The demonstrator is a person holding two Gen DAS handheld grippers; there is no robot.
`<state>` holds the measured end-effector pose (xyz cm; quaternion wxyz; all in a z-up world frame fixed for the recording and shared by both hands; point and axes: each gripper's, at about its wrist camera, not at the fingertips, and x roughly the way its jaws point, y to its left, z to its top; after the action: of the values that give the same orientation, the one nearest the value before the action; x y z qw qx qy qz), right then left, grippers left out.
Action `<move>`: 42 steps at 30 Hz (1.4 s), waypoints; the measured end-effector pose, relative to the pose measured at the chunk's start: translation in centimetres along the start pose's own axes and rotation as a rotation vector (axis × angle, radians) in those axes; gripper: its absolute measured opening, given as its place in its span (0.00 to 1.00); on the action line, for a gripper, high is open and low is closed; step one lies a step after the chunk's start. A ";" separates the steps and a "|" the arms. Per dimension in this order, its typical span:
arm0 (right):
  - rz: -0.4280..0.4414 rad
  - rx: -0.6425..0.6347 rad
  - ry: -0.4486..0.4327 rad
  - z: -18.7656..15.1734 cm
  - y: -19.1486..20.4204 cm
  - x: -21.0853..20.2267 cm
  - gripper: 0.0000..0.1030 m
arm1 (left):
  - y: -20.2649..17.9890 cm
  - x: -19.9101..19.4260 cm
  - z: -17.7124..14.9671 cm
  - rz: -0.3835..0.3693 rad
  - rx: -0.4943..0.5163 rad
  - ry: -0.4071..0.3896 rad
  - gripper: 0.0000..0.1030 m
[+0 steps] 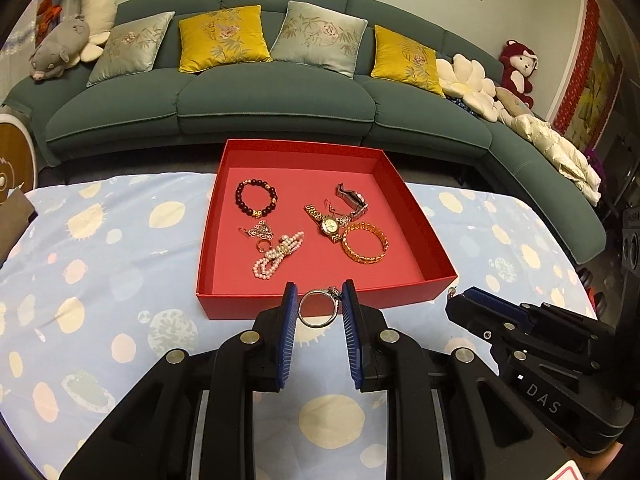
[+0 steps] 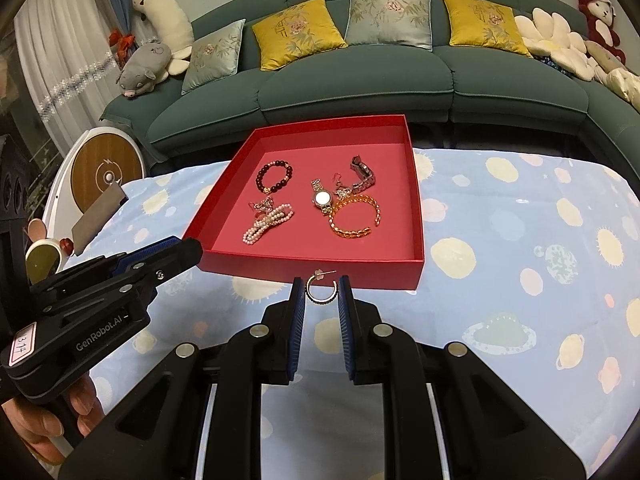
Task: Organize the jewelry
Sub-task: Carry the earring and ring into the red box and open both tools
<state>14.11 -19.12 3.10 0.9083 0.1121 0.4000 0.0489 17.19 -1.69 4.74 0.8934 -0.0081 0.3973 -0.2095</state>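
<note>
left gripper (image 1: 319,307): jaws narrowed, level, pointing forward | right gripper (image 2: 322,291): same, close alongside

Dim warm light, fisheye-warped edges

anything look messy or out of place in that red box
Yes. In the red box the gold watch, an earring and the gold bangle lie piled together, and the pearl strand is bunched up against a pendant.

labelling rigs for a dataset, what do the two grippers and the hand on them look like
Both the left gripper and the right gripper are matte black plastic with ribbed blue finger pads and round silver pivot bolts. One body reads GenRobot.AI, with a pink-edged label; the other DAS. A bare hand grips the left; no sleeve shows.
</note>
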 end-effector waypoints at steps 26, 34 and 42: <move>0.016 0.037 -0.090 7.1 0.4 -0.2 0.16 | 2.1 1.4 6.2 0.060 -0.067 -0.061 0.19; -0.020 0.058 -0.042 9.3 -2.2 5.0 0.16 | 2.9 6.0 8.4 0.055 -0.050 -0.040 0.19; -0.050 0.070 0.003 9.2 -3.6 9.2 0.16 | 2.5 9.6 8.2 0.016 -0.031 0.001 0.20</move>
<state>27.09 -22.52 1.60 0.9042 0.1337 0.4054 0.0126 29.72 -4.27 3.13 0.8947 -0.0184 0.4009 -0.1962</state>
